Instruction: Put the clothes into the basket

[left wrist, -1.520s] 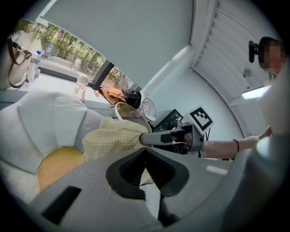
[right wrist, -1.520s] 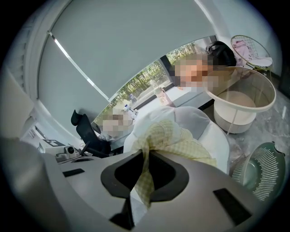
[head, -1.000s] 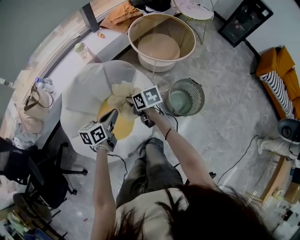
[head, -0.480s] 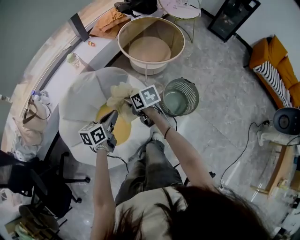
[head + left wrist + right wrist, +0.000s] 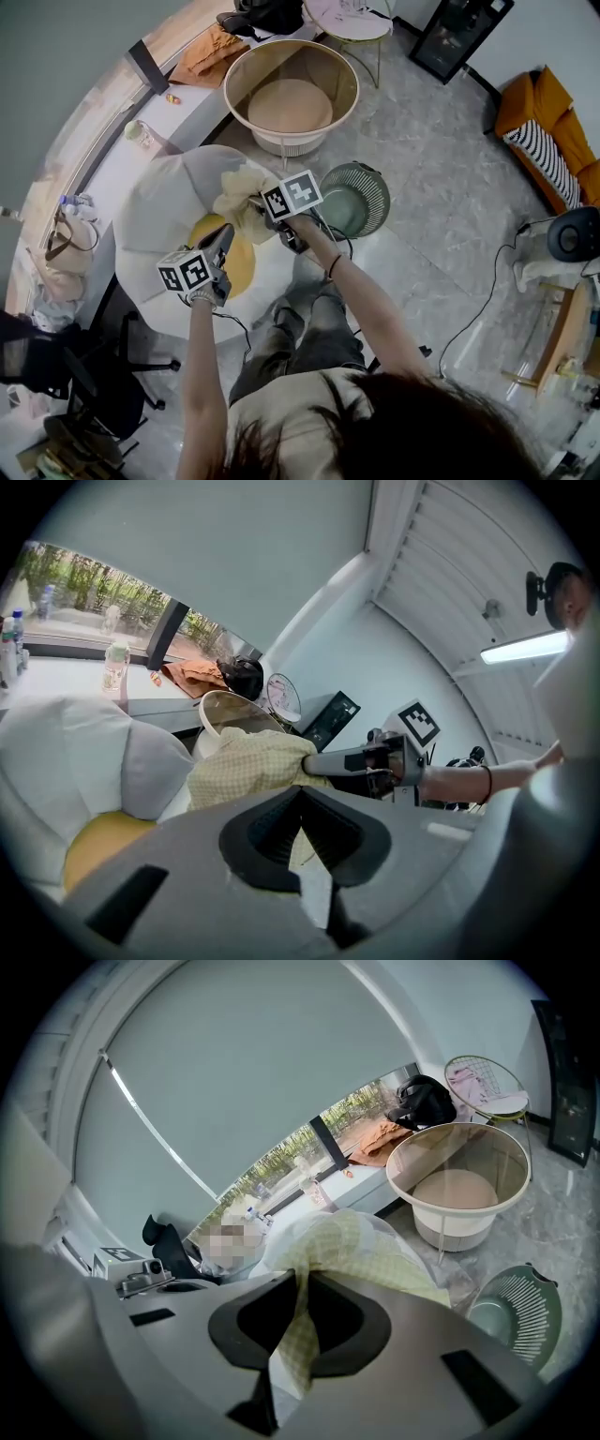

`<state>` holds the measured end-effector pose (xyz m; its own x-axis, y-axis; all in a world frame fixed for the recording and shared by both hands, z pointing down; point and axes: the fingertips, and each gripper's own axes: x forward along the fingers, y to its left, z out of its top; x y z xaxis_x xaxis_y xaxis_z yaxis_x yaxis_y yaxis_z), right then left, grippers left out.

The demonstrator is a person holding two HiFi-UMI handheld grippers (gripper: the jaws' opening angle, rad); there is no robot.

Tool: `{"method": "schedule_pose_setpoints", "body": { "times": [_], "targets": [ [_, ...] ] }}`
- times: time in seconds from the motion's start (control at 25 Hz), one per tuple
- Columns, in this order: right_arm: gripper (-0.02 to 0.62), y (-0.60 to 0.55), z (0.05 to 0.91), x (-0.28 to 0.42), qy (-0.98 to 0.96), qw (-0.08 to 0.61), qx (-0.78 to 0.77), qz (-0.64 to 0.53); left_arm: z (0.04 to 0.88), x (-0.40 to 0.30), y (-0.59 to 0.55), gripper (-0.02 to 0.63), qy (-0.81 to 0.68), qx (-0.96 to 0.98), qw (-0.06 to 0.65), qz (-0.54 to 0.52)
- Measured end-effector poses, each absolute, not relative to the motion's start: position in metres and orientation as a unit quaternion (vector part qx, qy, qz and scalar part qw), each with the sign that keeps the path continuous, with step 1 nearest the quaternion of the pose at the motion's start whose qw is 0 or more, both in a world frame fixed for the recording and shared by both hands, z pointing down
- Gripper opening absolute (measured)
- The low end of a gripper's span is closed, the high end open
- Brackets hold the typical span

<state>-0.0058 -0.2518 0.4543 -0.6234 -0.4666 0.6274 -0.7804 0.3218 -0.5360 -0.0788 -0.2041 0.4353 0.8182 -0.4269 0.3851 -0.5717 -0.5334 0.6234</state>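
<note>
Hanging above the white cushion (image 5: 164,202), the cloth (image 5: 239,195) is pinched in the narrow jaws of the right gripper (image 5: 298,1321). The left gripper (image 5: 305,850), jaws also narrow, grips its near edge. The basket (image 5: 323,64) stands farther away, apart from it.

Cloth (image 5: 242,192) — pale yellow, fine check all over. Basket (image 5: 333,66): tan inside, cream on the outer wall. Bin (image 5: 377,187): grey-green, rim slatted in thin stripes. Beanbag (image 5: 164,197): white, with a mustard-yellow patch (image 5: 242,267). Sill (image 5: 197,94): white. Garment (image 5: 208,54) on it: rust orange. Sofa (image 5: 544,98): bright orange. Cushion (image 5: 546,164) on the sofa: black and white stripes. Floor (image 5: 450,216) — grey, faintly marbled. Trousers (image 5: 309,333): olive grey. Chair (image 5: 89,370): black.
</note>
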Motion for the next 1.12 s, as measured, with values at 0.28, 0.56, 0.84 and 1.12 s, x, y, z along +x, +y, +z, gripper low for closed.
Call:
{"method": "schedule_pose_setpoints", "body": {
  "times": [0.28, 0.56, 0.84, 1.12],
  "targets": [
    [0.040, -0.260, 0.451, 0.051, -0.790, 0.194, 0.394, 0.427, 0.433, -0.018, -0.210, 0.011, -0.268, 0.874, 0.389, 0.110],
    [0.040, -0.259, 0.461, 0.108, -0.778, 0.188, 0.409, 0.439, 0.440, 0.040, -0.209, 0.011, -0.243, 0.876, 0.394, 0.132],
    [0.040, -0.254, 0.469, 0.162, -0.763, 0.181, 0.424, 0.454, 0.444, 0.089, -0.211, 0.011, -0.225, 0.877, 0.399, 0.142],
    [0.040, -0.246, 0.472, 0.205, -0.756, 0.178, 0.430, 0.461, 0.437, 0.141, -0.214, 0.011, -0.210, 0.883, 0.396, 0.139]
  ]
}}
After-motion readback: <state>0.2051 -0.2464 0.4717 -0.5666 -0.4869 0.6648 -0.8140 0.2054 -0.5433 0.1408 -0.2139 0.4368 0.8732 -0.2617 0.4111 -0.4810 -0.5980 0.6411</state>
